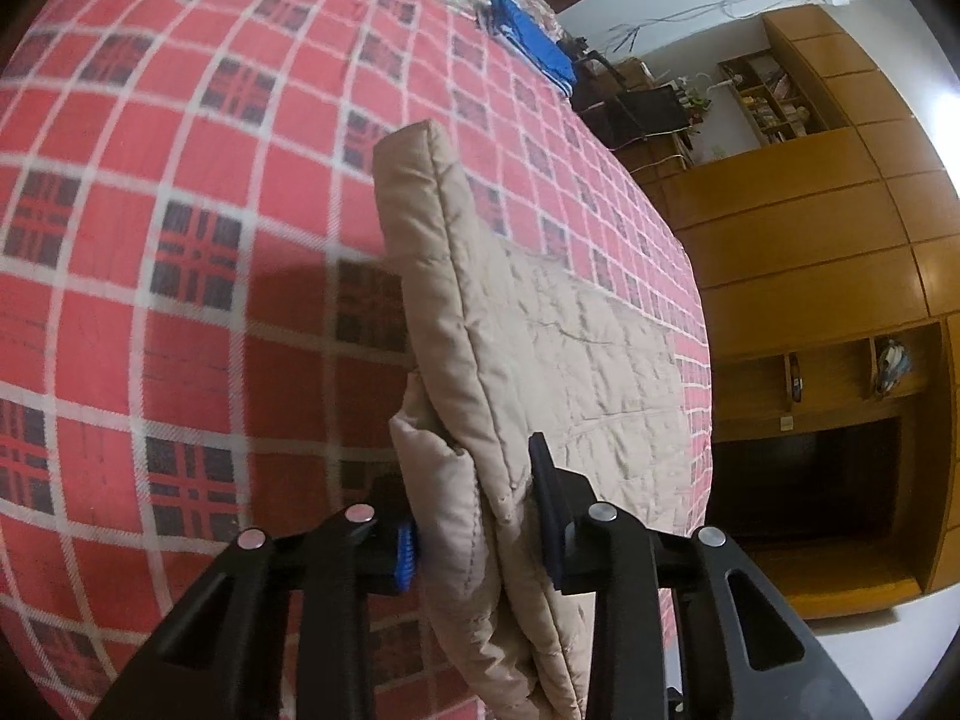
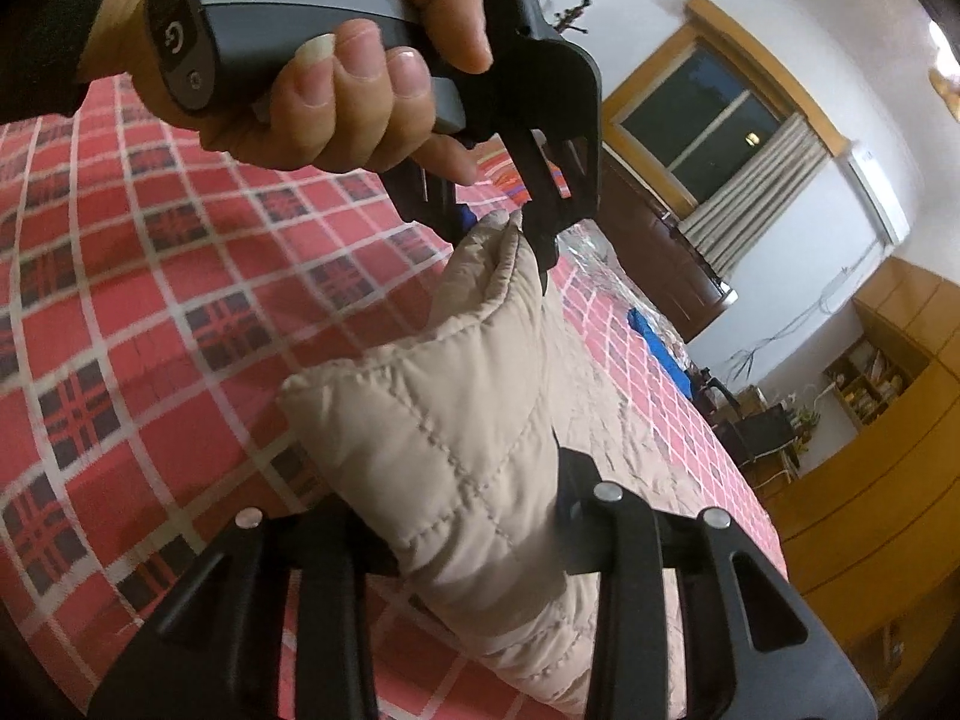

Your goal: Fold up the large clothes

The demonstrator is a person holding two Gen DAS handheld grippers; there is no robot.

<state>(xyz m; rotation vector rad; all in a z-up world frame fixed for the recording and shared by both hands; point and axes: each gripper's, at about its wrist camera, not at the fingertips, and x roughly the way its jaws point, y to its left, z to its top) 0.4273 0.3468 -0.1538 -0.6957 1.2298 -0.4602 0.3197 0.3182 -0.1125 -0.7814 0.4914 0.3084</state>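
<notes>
While both grippers pinch the beige quilted garment, its folded edge rises through the centre of each frame above the red plaid bedspread; the left gripper clamps a thick fold at lower centre; the right gripper grips padding likewise; a hand at upper left holds the other tool; a blue item, perhaps cloth, lies far up the bed.

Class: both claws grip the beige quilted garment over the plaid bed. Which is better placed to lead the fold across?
Probably the left claw: it pinches the beige quilted garment at a raised edge. The right claw clamps a thick bunch.
</notes>
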